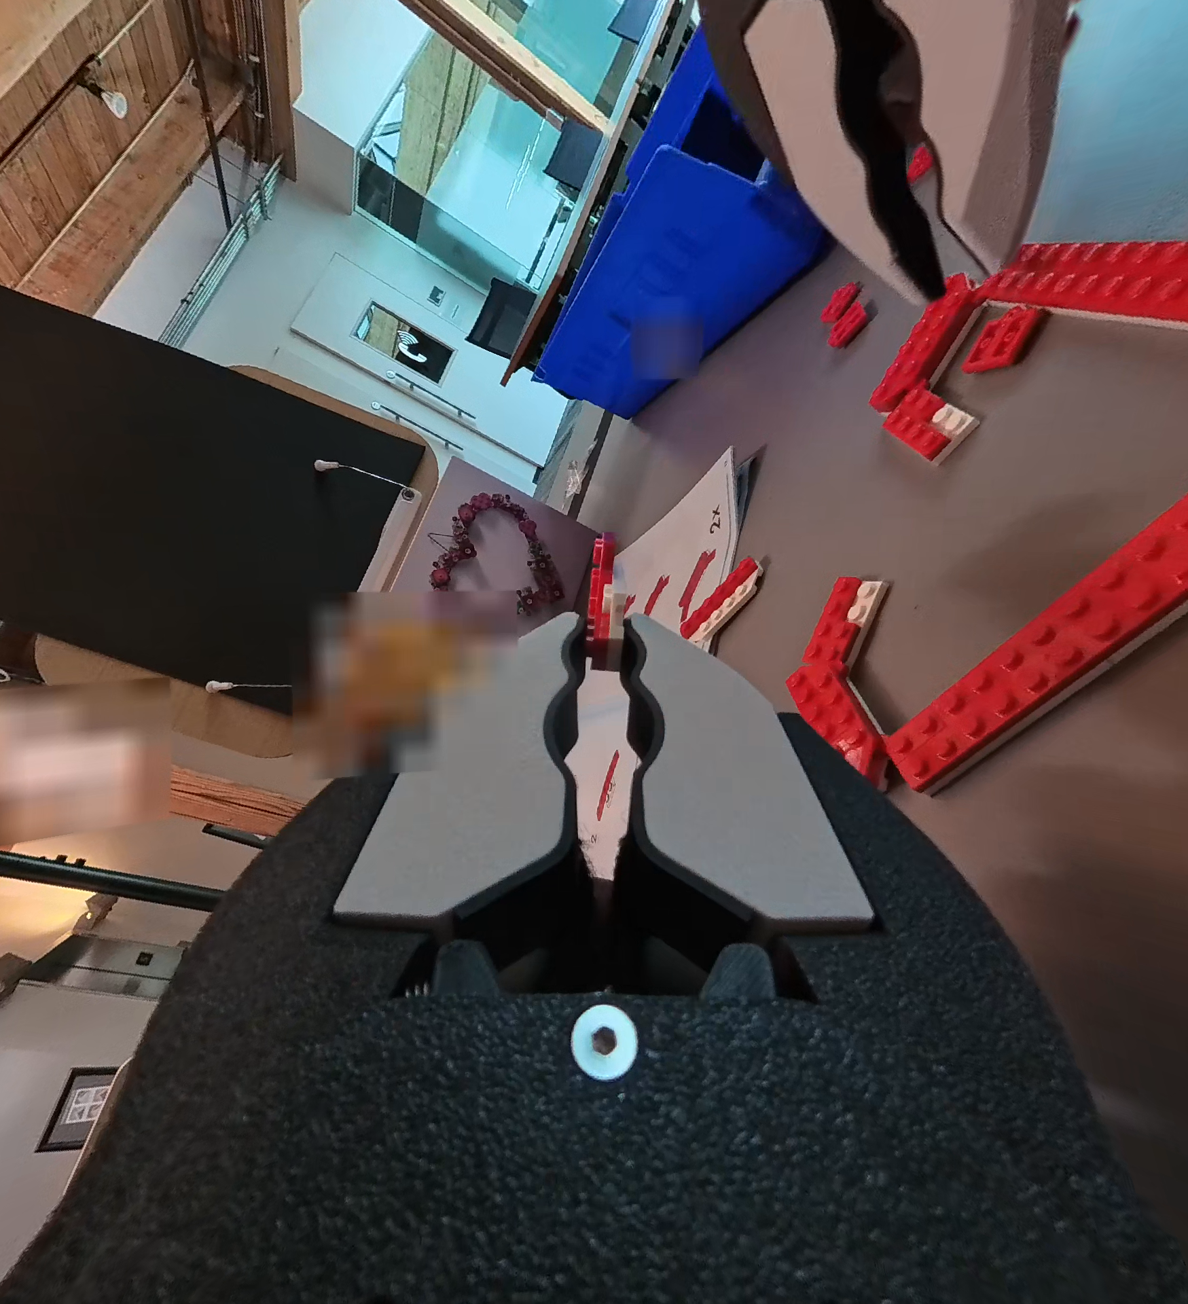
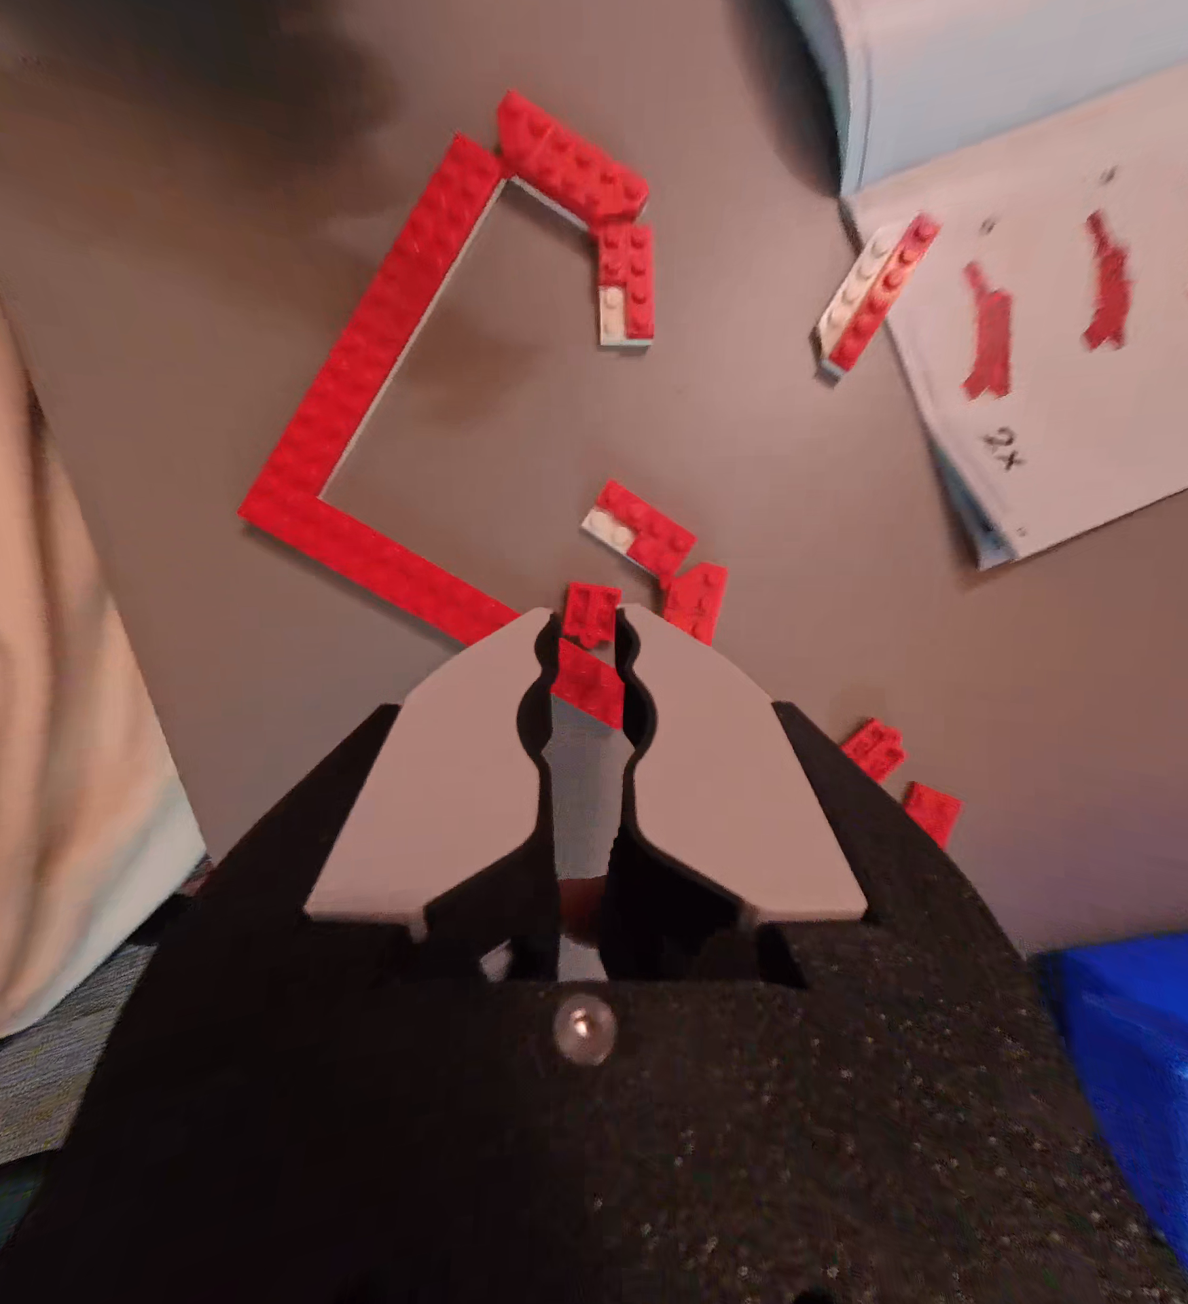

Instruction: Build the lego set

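Observation:
My left gripper [image 1: 605,624] is shut on a red and white lego piece [image 1: 603,564] and holds it edge-on, up off the grey table. My right gripper [image 2: 587,621] is shut on a small red plate [image 2: 591,610], right over one arm of the red lego frame [image 2: 365,353]. The frame is V-shaped, made of long studded plates with short red and white end sections. In the left wrist view the frame [image 1: 1106,614] lies at the right. There the right gripper [image 1: 929,282] has its tips down at the frame's far end section.
An open instruction booklet [image 2: 1071,423] lies at the upper right with a red and white strip [image 2: 873,296] on its edge. Loose small red plates [image 2: 873,751] lie beside my right gripper. A blue bin [image 1: 682,282] stands behind. A person's sleeve [image 2: 26,635] is at the left. The tips of one gripper are about 15 centimeters away from the tips of the other.

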Motion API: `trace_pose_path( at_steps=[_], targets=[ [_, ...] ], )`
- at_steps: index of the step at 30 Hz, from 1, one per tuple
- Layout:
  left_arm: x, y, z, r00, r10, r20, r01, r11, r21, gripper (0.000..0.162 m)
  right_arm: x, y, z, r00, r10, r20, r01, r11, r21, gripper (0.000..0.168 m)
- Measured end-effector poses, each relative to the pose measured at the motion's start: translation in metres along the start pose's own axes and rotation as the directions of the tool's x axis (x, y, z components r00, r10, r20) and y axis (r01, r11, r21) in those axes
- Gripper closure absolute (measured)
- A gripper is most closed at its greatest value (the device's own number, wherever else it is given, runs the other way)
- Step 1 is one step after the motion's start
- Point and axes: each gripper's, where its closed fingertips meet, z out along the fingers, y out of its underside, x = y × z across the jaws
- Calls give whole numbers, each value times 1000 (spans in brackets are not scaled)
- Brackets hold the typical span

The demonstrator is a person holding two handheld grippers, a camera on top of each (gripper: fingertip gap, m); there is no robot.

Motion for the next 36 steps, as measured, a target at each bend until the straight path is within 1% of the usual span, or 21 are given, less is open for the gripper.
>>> trace_pose_path(
  at_steps=[1,4,8,9,12,14,16,18,19,21,23,25,29,32,34,35,36],
  targets=[
    [0,0,0,1000,2,1,-2,1000,-1,154,1,2,3,1000,20,-5,-20,999,-37,152],
    [-2,0,-1,1000,0,9,0,1000,3,154,4,5,12,999,51,-18,-53,993,-107,149],
    [-3,-1,-2,1000,-1,13,1,1000,7,154,1,8,21,994,107,6,-105,982,-158,149],
    [-3,-2,-2,1000,0,14,-1,1000,8,154,1,11,23,993,116,6,-113,978,-176,152],
    [-4,-2,-3,1000,1,17,-1,1000,11,154,2,8,24,996,94,0,-93,983,-156,152],
    [-4,-2,-3,1000,-2,20,2,1000,11,154,8,-6,17,997,75,-20,-76,995,-59,152],
    [-5,-2,-3,1000,-5,21,5,1000,11,154,31,-29,-4,989,103,-108,-92,991,101,152],
    [-5,-2,-3,1000,-5,20,5,1000,12,154,58,-50,-31,967,137,-215,-75,959,271,152],
    [-4,-2,-3,1000,-5,20,4,1000,11,154,66,-59,-44,958,148,-245,-55,936,348,152],
    [-4,0,-2,1000,-4,19,4,1000,6,154,70,-69,-60,956,162,-244,-39,896,442,138],
    [-4,1,-2,1000,-7,18,7,1000,2,154,68,-71,-67,959,169,-228,-37,872,488,137],
    [-4,1,-2,1000,-7,17,7,1000,2,154,69,-65,-69,953,177,-247,-37,874,485,138],
    [-3,0,-1,1000,-3,14,3,1000,2,154,71,-41,-62,939,190,-288,-57,909,413,140],
    [-2,1,-1,1000,-3,13,3,1000,0,154,77,-23,-57,919,216,-330,-97,935,342,146],
    [-2,0,-1,1000,-5,13,5,1000,2,154,79,-11,-48,911,271,-310,-183,941,284,150],
    [-2,0,-1,1000,-5,11,5,1000,3,154,80,-4,-38,904,319,-285,-253,936,246,148],
    [-2,0,-1,1000,-4,10,4,1000,3,154,80,1,-27,897,356,-263,-308,929,207,142]
  ],
)
